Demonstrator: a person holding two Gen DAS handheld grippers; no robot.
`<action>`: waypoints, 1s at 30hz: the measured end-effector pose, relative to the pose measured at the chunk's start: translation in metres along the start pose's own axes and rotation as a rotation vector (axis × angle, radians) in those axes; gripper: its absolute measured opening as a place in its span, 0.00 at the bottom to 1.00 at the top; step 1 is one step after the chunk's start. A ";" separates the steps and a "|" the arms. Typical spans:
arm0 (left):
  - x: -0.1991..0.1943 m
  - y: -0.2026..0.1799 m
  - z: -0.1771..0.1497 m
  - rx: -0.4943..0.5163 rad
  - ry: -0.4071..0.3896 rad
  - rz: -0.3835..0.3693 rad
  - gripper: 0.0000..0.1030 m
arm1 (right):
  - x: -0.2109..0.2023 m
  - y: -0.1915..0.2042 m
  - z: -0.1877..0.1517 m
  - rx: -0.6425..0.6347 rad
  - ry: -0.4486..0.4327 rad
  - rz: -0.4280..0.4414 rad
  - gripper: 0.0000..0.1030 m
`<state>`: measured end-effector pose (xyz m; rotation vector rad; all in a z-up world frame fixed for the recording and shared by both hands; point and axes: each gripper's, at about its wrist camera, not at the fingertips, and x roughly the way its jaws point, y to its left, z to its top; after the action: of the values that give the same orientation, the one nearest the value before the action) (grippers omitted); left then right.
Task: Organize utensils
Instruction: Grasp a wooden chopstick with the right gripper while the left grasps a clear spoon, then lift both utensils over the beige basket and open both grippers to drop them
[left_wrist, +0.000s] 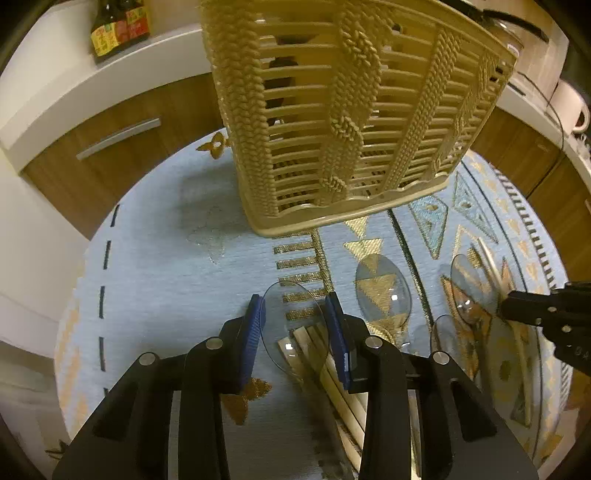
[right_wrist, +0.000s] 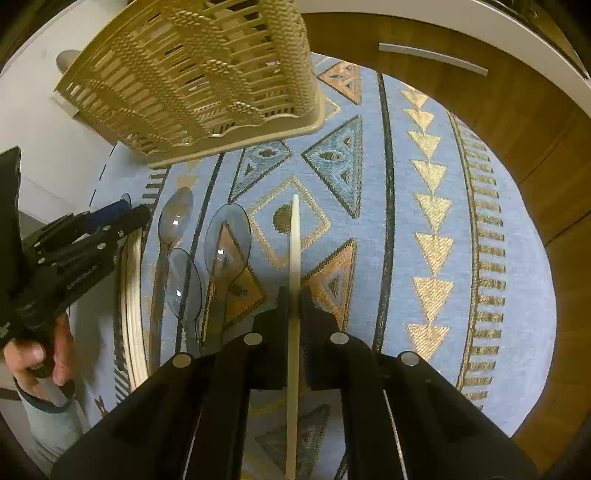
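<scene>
A beige slatted plastic basket (left_wrist: 347, 122) stands at the far side of a blue patterned cloth; it also shows in the right wrist view (right_wrist: 207, 81). My left gripper (left_wrist: 295, 317) is shut on the bowl of a clear plastic spoon (left_wrist: 291, 325), above a bundle of wooden chopsticks (left_wrist: 332, 373). My right gripper (right_wrist: 294, 295) is shut on a single pale chopstick (right_wrist: 294, 236) that points toward the basket. Three more clear spoons (right_wrist: 225, 247) lie on the cloth between the grippers. The left gripper (right_wrist: 107, 218) shows at the left of the right wrist view.
The round table wears a blue cloth (right_wrist: 424, 206) with gold triangles. Wooden cabinets with metal handles (left_wrist: 118, 138) stand behind it. Sauce bottles (left_wrist: 118, 27) sit on the white counter. A white appliance (left_wrist: 572, 107) and a cable are at the far right.
</scene>
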<state>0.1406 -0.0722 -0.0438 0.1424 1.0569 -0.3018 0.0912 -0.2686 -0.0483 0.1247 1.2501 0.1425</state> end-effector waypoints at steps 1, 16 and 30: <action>-0.001 0.001 0.000 -0.008 -0.002 -0.009 0.32 | 0.003 0.003 0.001 -0.003 0.005 0.000 0.05; -0.073 0.025 -0.018 -0.084 -0.217 -0.158 0.31 | -0.015 0.028 -0.010 -0.055 -0.088 0.046 0.04; -0.194 0.020 0.014 -0.082 -0.592 -0.207 0.30 | -0.124 0.054 0.011 -0.117 -0.478 0.201 0.04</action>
<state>0.0704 -0.0224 0.1321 -0.1282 0.4939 -0.4534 0.0609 -0.2376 0.0807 0.1724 0.7485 0.3387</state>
